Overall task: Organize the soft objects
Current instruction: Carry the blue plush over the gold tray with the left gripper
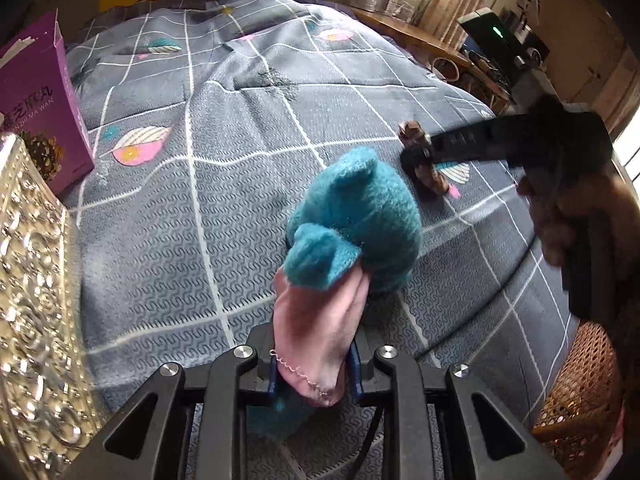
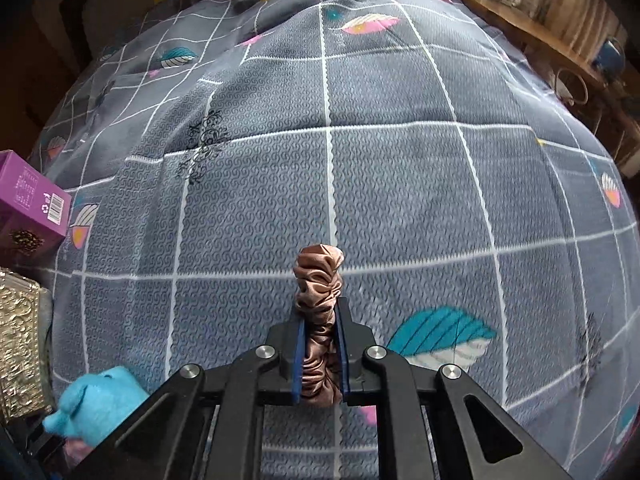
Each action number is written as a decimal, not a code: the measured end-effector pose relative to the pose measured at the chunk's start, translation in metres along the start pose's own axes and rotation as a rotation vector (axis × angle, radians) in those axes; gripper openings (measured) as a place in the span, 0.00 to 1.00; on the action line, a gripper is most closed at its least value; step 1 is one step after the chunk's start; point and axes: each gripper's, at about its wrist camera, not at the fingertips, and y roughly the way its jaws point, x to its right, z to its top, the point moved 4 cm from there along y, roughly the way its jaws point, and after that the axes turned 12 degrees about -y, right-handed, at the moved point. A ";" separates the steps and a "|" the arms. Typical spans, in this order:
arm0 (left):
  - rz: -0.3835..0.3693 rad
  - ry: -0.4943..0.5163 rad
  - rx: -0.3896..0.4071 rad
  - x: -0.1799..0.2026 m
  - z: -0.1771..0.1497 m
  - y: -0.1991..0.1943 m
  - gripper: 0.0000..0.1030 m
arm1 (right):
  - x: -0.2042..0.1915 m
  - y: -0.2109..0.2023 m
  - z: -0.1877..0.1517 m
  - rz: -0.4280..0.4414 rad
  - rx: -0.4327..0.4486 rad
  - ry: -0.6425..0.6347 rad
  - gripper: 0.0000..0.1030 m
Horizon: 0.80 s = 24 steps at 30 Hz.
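Fingers of our left gripper [image 1: 314,364] pinched the pink-and-teal plush sock [image 1: 352,216] low in the frame's centre, above the bed [image 1: 224,128]; our right gripper [image 2: 320,350] had clamped a brown scrunchie [image 2: 319,276], standing upright at lower centre.

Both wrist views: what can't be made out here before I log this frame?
- Teal plush toy, left wrist view: its face is turned away; in the right wrist view the gripper frame covers its lower part.
- Brown scrunchie, right wrist view: its lower end is hidden behind the right gripper.
- Purple box, both views: cut by the left edge.
- Silver embossed box, left wrist view: cut by the edge, so its contents are unseen.
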 end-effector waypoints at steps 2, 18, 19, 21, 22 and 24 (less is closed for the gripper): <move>-0.007 -0.021 0.001 0.002 0.009 -0.007 0.23 | -0.005 -0.002 -0.009 -0.002 0.002 -0.013 0.13; 0.027 -0.229 0.126 -0.015 0.193 -0.082 0.23 | -0.029 -0.002 -0.024 -0.070 0.035 -0.090 0.13; 0.045 -0.242 0.143 -0.025 0.203 -0.089 0.23 | -0.031 -0.002 -0.025 -0.073 0.035 -0.094 0.13; 0.095 -0.285 0.179 -0.056 0.220 -0.105 0.23 | -0.032 -0.001 -0.023 -0.070 0.035 -0.095 0.13; 0.116 -0.308 0.193 -0.073 0.226 -0.113 0.23 | -0.032 -0.002 -0.023 -0.070 0.036 -0.096 0.14; 0.174 -0.343 0.233 -0.112 0.231 -0.132 0.23 | -0.032 -0.002 -0.024 -0.070 0.035 -0.098 0.14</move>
